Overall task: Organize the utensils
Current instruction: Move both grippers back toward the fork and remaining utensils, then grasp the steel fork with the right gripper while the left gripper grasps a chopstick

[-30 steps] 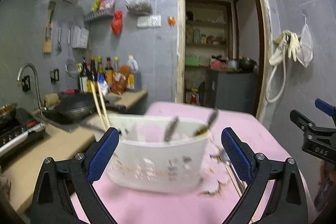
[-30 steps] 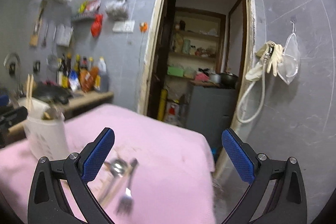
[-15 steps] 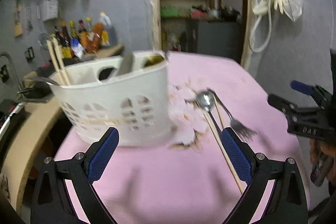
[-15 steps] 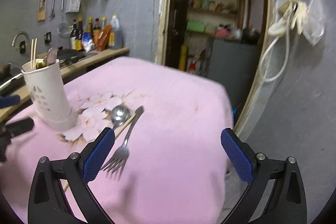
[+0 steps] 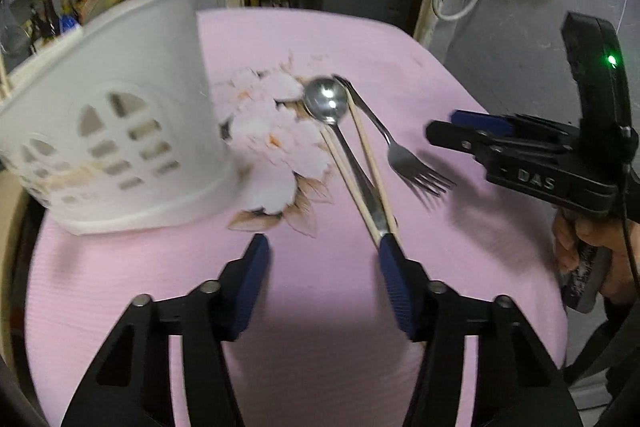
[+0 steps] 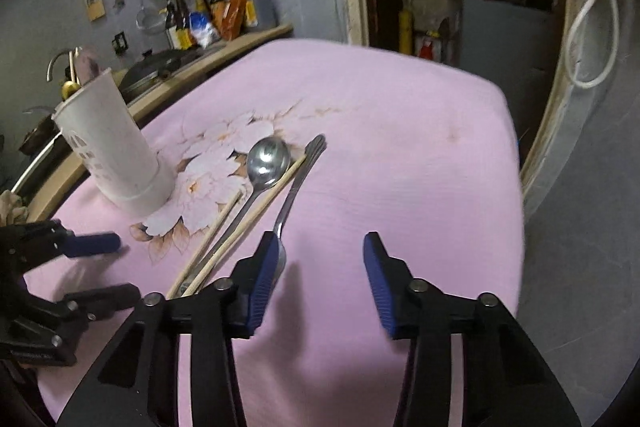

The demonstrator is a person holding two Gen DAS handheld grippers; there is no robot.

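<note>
Cutlery approach: I am holding both grippers, left gripper (image 5: 322,283) and right gripper (image 6: 320,279), fingers apart and empty, over the tablecloth's (image 6: 400,155) near edge, because spoon (image 6: 267,159), chopsticks (image 6: 240,223) and fork (image 6: 296,187) are lying loose beside the white holder (image 6: 112,155).

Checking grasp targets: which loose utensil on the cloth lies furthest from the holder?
The fork, outermost of the group. The spoon and chopsticks lie between it and the white holder.

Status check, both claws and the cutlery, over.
Left claw and right claw open, empty. Steel spoon, steel fork, wooden chopsticks loose on pink cloth. White slotted holder upright, path unblocked.
</note>
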